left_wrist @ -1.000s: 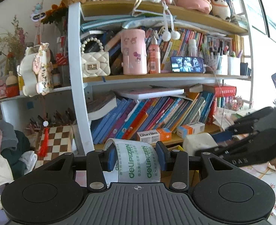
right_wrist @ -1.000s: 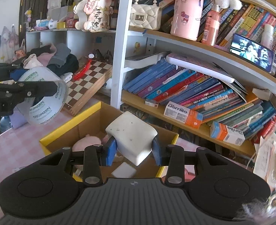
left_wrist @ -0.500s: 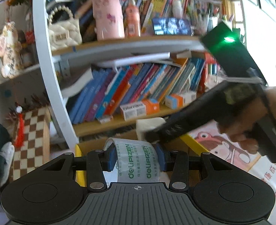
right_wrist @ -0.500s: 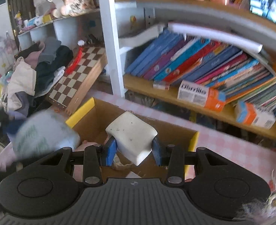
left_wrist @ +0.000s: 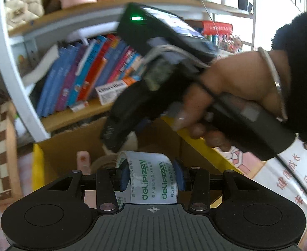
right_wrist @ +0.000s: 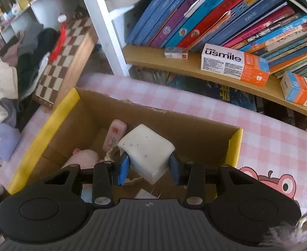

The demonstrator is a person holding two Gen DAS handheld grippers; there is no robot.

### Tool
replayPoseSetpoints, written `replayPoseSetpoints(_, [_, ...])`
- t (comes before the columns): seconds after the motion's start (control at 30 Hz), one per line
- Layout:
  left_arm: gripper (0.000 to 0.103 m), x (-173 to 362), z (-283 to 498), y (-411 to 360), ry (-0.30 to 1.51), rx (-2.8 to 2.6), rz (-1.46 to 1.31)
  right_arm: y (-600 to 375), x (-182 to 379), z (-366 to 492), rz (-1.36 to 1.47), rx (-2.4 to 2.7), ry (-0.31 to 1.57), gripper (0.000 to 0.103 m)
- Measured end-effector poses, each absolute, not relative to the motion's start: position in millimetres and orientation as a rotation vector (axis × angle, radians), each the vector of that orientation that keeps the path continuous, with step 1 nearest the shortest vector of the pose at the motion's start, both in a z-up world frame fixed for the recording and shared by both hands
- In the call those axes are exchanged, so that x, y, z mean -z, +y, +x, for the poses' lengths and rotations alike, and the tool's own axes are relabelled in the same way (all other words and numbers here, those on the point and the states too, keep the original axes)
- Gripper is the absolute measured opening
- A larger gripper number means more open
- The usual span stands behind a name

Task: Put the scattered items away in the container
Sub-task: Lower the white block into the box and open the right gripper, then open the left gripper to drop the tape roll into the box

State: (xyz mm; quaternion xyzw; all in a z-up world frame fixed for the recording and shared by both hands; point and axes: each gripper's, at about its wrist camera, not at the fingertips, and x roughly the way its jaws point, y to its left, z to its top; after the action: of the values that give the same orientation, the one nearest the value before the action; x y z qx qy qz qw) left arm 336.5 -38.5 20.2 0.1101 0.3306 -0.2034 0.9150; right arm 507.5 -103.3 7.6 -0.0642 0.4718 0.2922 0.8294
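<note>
My left gripper (left_wrist: 151, 177) is shut on a roll of clear tape with green print (left_wrist: 153, 179) and holds it over the near side of the cardboard box (left_wrist: 70, 146). My right gripper (right_wrist: 149, 167) is shut on a white block (right_wrist: 147, 152) and holds it above the inside of the cardboard box with yellow-edged flaps (right_wrist: 49, 125). The right gripper's body and the hand on it (left_wrist: 226, 96) fill the right of the left wrist view, above the box. In the box lie a pink case (right_wrist: 114, 133) and a pink plush (right_wrist: 84, 159).
A white-framed bookshelf (right_wrist: 103, 25) with leaning books stands right behind the box. A usmile carton (right_wrist: 235, 64) lies on its low shelf. A chessboard (right_wrist: 63, 62) and a clothes pile (right_wrist: 11, 79) are to the left. The table has a pink checked cloth (right_wrist: 268, 138).
Both grippers have moved forward and tilted down over the box, each still holding its item. The right gripper has come in front of the left wrist camera.
</note>
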Motion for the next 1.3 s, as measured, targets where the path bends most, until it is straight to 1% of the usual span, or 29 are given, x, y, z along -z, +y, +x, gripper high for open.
replayPoseSetpoints(0.17, [0.041,-7.7,345.4,-48.2,0.739,0.454,0.22,-97.0,8.0,523.0,-0.148,-0.614,1.071,0.038])
replayPoseSetpoints(0.4, [0.041,10.6,352.3,-55.6,0.819,0.494,0.224,-89.1,23.9,531.0,-0.162,-0.641,1.117,0.038])
replayPoseSetpoints(0.7, [0.043,17.2,353.0,-52.1,0.845,0.497,0.174,-87.0,31.8,533.4,-0.141,-0.663,1.139,0.041])
replayPoseSetpoints(0.77, [0.043,17.0,352.2,-50.4,0.848,0.493,0.169,-87.4,31.6,533.6,-0.126,-0.666,1.138,0.046])
replayPoseSetpoints(0.87, [0.047,15.5,349.1,-49.6,0.842,0.481,0.177,-89.3,27.8,531.7,-0.102,-0.673,1.131,0.055])
replayPoseSetpoints(0.9, [0.051,13.9,347.9,-49.7,0.838,0.478,0.182,-89.8,25.8,530.5,-0.097,-0.677,1.125,0.062])
replayPoseSetpoints(0.93, [0.056,12.3,345.8,-48.8,0.83,0.475,0.185,-89.9,23.4,529.0,-0.096,-0.68,1.116,0.065])
replayPoseSetpoints(1.13, [0.065,-0.2,332.0,-44.2,0.776,0.448,0.204,-94.1,5.9,521.7,-0.093,-0.675,1.064,0.069])
replayPoseSetpoints(1.3, [0.066,-14.0,316.8,-38.0,0.729,0.415,0.209,-101.3,-7.8,512.7,-0.069,-0.669,1.032,0.07])
